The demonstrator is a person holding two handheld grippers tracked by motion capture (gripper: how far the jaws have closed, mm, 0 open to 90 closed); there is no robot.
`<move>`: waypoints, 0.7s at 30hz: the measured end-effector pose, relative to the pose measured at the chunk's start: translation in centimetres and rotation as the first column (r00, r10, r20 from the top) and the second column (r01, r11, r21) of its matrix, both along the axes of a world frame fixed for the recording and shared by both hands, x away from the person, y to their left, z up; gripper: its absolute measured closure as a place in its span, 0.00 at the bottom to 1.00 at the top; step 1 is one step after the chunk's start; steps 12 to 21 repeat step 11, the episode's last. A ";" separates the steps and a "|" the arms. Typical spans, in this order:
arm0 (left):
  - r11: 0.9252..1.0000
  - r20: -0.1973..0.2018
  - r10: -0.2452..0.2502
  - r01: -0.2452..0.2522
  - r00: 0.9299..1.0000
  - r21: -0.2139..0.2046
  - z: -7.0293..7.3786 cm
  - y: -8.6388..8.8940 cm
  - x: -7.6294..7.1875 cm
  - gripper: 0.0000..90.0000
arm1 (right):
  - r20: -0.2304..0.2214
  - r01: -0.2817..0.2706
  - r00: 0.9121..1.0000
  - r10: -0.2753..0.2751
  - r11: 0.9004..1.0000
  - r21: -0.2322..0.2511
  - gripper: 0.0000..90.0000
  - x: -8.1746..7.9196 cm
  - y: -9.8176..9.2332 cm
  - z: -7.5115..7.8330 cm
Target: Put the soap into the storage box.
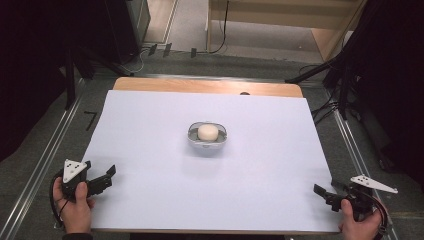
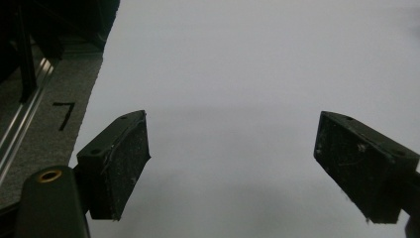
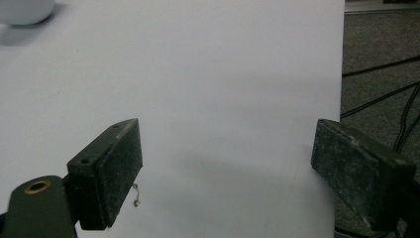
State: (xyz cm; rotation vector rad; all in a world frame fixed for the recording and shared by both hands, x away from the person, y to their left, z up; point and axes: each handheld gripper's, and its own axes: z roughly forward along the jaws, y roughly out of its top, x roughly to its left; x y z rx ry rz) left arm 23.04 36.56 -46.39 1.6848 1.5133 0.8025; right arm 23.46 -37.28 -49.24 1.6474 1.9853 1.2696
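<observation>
A small bowl [image 1: 207, 138] sits at the centre of the high view, alone on the white sheet that covers the desk [image 1: 150, 150], and a pale round lump [image 1: 207, 132] rests inside it, roughly filling the hollow. The lump looks smooth and slightly domed; whether it is dough, soap or something harder cannot be told from here, so I would treat it as soft and easily dented and pinch it gently across its widest part from above. The bowl looks light and thin-walled, likely to slide on the smooth sheet if nudged; its rim, at the left or right side, seems the safest place to grip it. In the right gripper view a pale edge of the bowl [image 3: 22, 12] shows at the upper left corner. The left gripper [image 1: 100, 179] is at the lower left of the high view, the right gripper [image 1: 327, 194] at the lower right, both well apart from the bowl, jaws spread wide and holding nothing
</observation>
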 end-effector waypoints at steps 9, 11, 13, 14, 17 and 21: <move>1.000 -0.001 0.003 -0.003 1.000 -0.001 0.0 0.0 0.0 0.17 | -0.004 0.005 1.000 -0.005 1.000 0.003 0.14 0.0 0.0 -0.1; 1.000 -0.002 0.003 -0.003 1.000 0.000 0.0 0.0 0.0 0.17 | -0.004 0.003 1.000 -0.003 1.000 0.003 0.14 0.0 0.0 -0.1; 1.000 -0.002 0.003 -0.003 1.000 0.000 0.0 0.0 0.0 0.17 | -0.004 0.003 1.000 -0.003 1.000 0.003 0.14 0.0 0.0 -0.1; 1.000 -0.002 0.003 -0.003 1.000 0.000 0.0 0.0 0.0 0.17 | -0.004 0.003 1.000 -0.003 1.000 0.003 0.14 0.0 0.0 -0.1; 1.000 -0.002 0.003 -0.003 1.000 0.000 0.0 0.0 0.0 0.17 | -0.004 0.003 1.000 -0.003 1.000 0.003 0.14 0.0 0.0 -0.1; 1.000 -0.002 0.003 -0.003 1.000 0.000 0.0 0.0 0.0 0.17 | -0.004 0.003 1.000 -0.003 1.000 0.003 0.14 0.0 0.0 -0.1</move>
